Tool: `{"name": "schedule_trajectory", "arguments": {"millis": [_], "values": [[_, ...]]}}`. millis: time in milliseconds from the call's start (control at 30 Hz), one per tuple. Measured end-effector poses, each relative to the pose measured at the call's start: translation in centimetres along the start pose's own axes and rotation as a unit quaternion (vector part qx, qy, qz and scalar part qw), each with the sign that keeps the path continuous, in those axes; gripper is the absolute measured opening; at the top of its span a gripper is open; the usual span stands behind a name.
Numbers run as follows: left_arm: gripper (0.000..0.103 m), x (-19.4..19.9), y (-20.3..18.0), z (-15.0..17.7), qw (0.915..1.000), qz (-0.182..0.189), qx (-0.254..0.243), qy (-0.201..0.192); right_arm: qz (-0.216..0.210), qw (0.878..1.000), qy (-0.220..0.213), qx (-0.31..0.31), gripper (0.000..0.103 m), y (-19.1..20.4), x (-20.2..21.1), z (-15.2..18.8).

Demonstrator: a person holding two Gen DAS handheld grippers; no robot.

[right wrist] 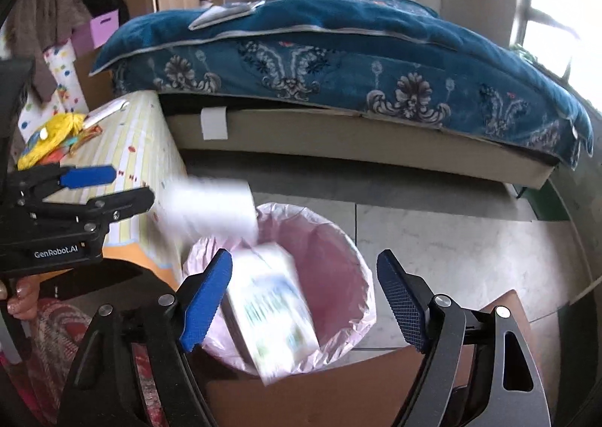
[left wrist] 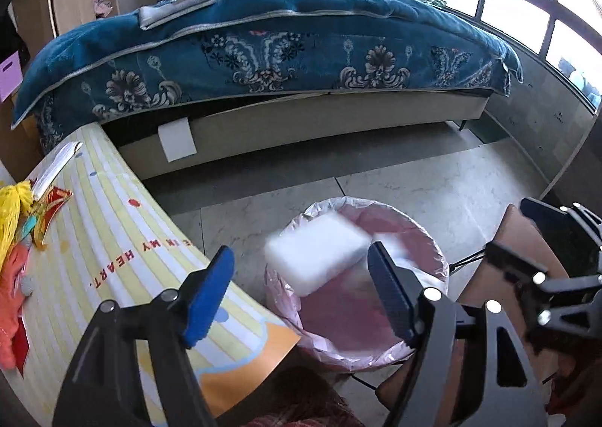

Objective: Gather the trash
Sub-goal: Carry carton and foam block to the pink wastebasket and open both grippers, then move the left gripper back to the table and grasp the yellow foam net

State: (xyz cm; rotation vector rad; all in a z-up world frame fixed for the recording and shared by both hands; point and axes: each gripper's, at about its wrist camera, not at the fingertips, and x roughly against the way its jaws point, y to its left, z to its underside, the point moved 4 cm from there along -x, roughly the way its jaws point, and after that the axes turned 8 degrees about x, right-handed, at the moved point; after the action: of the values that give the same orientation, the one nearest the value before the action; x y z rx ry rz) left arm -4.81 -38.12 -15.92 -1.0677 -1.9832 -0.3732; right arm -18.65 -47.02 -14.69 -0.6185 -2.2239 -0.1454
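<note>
A trash bin (left wrist: 380, 202) lined with a pink bag stands on the floor beside the table. In the left wrist view, my left gripper (left wrist: 301, 276) is open above it. A blurred white foam block (left wrist: 316, 256) is in the air over the bin mouth, close to the right finger. In the right wrist view, my right gripper (right wrist: 304, 295) is open over the same bin (right wrist: 335, 235). A blurred printed carton (right wrist: 269, 314) is between its fingers, near the left pad and free of the right one. The white block (right wrist: 210, 207) shows beside the left gripper (right wrist: 124, 188). The right gripper (left wrist: 526, 231) appears at the right edge.
A table (left wrist: 124, 239) with a yellow striped cloth holds yellow and orange items (left wrist: 11, 231) at the left. A bed (left wrist: 282, 50) with a blue blanket fills the background. A brown board (right wrist: 308, 393) lies below the bin. A person's hand (right wrist: 22, 299) holds the left gripper.
</note>
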Motion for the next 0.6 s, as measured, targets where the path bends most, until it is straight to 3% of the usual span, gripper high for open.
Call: {"name": "schedule_trajectory", "arguments": {"millis": [267,467,600], "values": [[0.072,2.4,2.4,0.5,0.9994,-0.017,0.028,-0.013,-0.008,0.999,-0.025,-0.027,0.079,-0.4,1.9,-0.1],[0.072,6.9,5.6,1.1,0.9952,-0.072,0.049,-0.044,-0.037,0.997,-0.061,-0.022,0.079,1.5,4.7,-1.1],[0.073,10.7,8.9,2.3,0.988,-0.114,0.084,-0.062,-0.069,0.994,-0.08,-0.007,0.079,3.9,6.2,-2.1]]}}
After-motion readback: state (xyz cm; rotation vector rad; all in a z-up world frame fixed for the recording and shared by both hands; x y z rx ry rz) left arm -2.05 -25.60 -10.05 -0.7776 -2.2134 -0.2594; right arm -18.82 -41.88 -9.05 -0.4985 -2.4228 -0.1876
